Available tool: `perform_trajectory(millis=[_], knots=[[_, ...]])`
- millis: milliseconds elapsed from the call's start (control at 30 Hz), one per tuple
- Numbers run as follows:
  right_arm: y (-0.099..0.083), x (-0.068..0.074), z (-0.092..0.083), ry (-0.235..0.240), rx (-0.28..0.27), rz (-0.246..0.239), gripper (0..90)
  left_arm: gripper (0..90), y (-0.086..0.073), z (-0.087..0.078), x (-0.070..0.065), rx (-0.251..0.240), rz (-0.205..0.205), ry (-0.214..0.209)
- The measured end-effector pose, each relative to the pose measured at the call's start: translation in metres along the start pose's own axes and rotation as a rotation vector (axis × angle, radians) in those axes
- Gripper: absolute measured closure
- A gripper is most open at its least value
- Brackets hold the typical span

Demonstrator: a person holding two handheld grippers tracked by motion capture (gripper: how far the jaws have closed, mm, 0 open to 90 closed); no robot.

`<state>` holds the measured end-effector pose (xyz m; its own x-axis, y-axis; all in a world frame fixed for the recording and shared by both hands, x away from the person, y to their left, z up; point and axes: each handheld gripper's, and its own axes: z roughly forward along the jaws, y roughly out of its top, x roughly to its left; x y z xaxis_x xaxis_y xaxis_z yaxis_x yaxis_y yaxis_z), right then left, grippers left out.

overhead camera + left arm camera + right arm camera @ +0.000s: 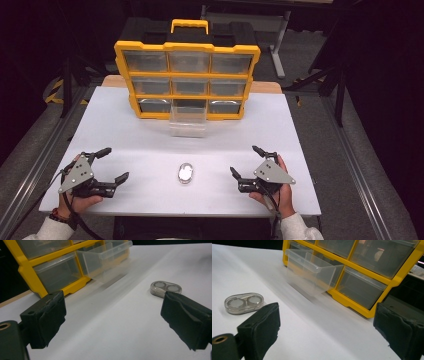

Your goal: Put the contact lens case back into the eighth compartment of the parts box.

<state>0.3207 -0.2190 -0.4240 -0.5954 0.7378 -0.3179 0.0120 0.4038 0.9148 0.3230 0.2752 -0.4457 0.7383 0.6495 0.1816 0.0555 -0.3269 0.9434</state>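
The white table (150, 145) carries a yellow drawer cabinet (187, 80) at its far edge. Its bottom middle clear drawer (188, 121) stands pulled out over the tabletop. My left gripper (113, 165) and my right gripper (245, 162) rest near the front edge, well apart, both with jaws spread wide and nothing between them. The small clear case (185, 173) lies flat on the table between them, untouched.

White table (150, 140), black floor stands (320, 75)
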Motion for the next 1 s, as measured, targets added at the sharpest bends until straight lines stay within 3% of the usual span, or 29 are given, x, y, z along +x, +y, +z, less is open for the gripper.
perform_trajectory(millis=[300,500,567,633,800,833,900,967,1000], knots=[[-0.001,-0.002,0.004,0.049,0.02,0.031,8.6,6.7,-0.004,0.001,0.0,0.023,-0.012,-0.009],[0.008,-0.006,0.017,0.123,0.034,0.076,9.6,6.6,-0.006,-0.003,-0.002,0.028,-0.017,-0.003],[0.013,-0.005,0.023,0.157,0.042,0.072,9.8,6.6,-0.007,-0.005,-0.001,0.023,-0.019,0.003],[0.022,-0.002,0.039,0.229,0.079,0.09,9.8,6.6,-0.007,-0.006,-0.001,0.028,-0.027,0.002],[0.034,0.017,0.066,0.365,0.149,0.046,9.2,6.5,-0.009,-0.008,-0.002,0.029,-0.029,0.004],[0.034,0.017,0.066,0.365,0.149,0.046,9.2,6.5,-0.009,-0.008,-0.002,0.029,-0.029,0.004],[0.039,0.033,0.081,0.434,0.192,0.01,9.6,6.5,-0.009,-0.008,-0.003,0.038,-0.022,0.003],[0.039,0.038,0.086,0.454,0.206,-0.006,9.4,6.5,-0.009,-0.009,-0.003,0.04,-0.019,0.004],[0.04,0.047,0.096,0.497,0.23,-0.027,9.4,6.4,-0.009,-0.009,-0.002,0.037,-0.022,0.005]])
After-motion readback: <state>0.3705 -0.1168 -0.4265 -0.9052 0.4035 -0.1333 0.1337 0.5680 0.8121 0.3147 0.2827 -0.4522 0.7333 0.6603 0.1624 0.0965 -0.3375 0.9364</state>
